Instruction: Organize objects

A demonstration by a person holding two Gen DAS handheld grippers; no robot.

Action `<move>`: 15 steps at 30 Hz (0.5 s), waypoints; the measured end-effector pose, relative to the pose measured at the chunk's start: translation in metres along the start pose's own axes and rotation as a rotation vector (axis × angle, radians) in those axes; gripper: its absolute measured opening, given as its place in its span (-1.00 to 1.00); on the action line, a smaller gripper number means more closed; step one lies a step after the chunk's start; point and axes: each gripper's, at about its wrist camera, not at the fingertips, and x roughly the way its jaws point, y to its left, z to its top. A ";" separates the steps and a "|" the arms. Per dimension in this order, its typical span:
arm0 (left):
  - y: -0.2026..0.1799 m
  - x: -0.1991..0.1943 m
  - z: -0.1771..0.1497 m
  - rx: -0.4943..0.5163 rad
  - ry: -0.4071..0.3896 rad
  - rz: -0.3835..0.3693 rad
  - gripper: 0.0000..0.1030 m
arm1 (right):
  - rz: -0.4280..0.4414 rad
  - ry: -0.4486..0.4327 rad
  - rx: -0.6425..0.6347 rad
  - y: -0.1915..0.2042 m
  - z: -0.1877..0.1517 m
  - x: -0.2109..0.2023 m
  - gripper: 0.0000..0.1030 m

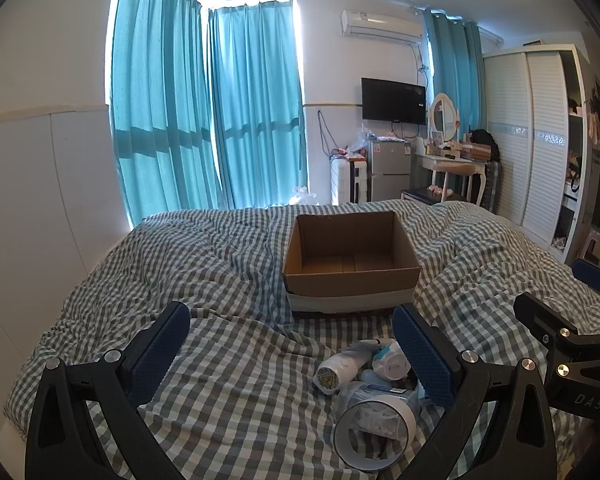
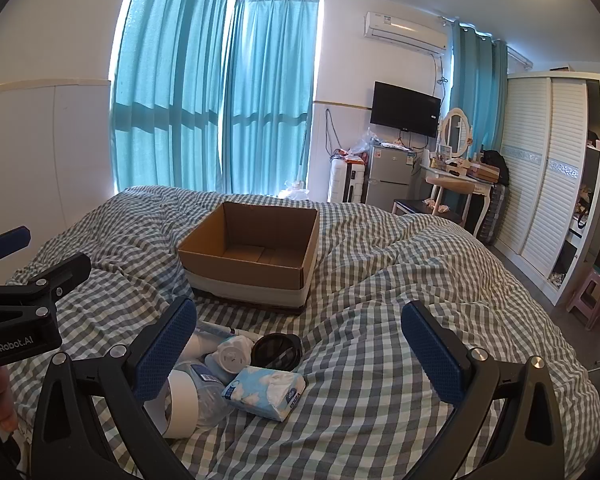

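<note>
An empty cardboard box (image 1: 352, 268) (image 2: 256, 258) stands open on the checked bed. In front of it lies a heap: a white tape roll (image 1: 374, 432) (image 2: 182, 404), a white bottle (image 1: 338, 372), a clear plastic bottle (image 2: 208, 392), a blue tissue pack (image 2: 266, 392), a black round lid (image 2: 276, 352) and a rolled white sock (image 2: 232, 354). My left gripper (image 1: 290, 344) is open and empty above the bed, the heap by its right finger. My right gripper (image 2: 298, 340) is open and empty, the heap by its left finger.
The checked duvet (image 2: 380, 280) is rumpled, with a ridge to the right of the box. Beyond the bed stand a small fridge (image 2: 388, 178), a dressing table (image 2: 460, 176) and a white wardrobe (image 2: 540, 184). A pink stool (image 2: 590, 296) stands on the floor at right.
</note>
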 end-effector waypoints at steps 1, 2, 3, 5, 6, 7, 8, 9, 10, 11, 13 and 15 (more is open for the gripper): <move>0.000 0.000 0.000 0.000 0.002 0.000 1.00 | 0.000 0.000 0.000 0.000 0.000 0.000 0.99; 0.001 0.001 0.000 0.000 0.004 0.001 1.00 | 0.001 0.000 0.000 0.001 -0.001 0.001 0.99; 0.000 0.001 -0.001 0.000 0.005 0.002 1.00 | 0.002 0.000 -0.001 0.001 -0.003 0.002 1.00; 0.000 0.001 0.000 -0.001 0.008 0.003 1.00 | 0.001 0.001 -0.001 0.002 -0.004 0.002 1.00; 0.000 0.001 0.000 -0.001 0.009 0.003 1.00 | 0.001 0.001 -0.001 0.001 -0.003 0.002 1.00; 0.001 0.001 0.001 -0.001 0.010 0.003 1.00 | 0.001 0.002 -0.001 0.002 -0.004 0.002 0.99; 0.001 0.001 0.000 -0.001 0.011 0.003 1.00 | 0.002 0.002 -0.001 0.002 -0.005 0.003 0.99; 0.001 0.002 0.000 -0.001 0.011 0.003 1.00 | 0.002 0.002 -0.002 0.002 -0.006 0.003 0.99; 0.001 0.002 0.000 0.000 0.011 0.003 1.00 | 0.002 0.002 -0.002 0.002 -0.005 0.003 1.00; 0.001 0.002 0.000 -0.001 0.012 0.004 1.00 | 0.003 0.002 -0.002 0.002 -0.006 0.004 0.99; 0.002 0.002 0.001 -0.002 0.014 0.004 1.00 | 0.004 0.003 -0.003 0.003 -0.006 0.004 0.99; 0.002 0.002 0.001 -0.004 0.016 0.004 1.00 | 0.006 0.005 -0.004 0.002 -0.007 0.004 0.99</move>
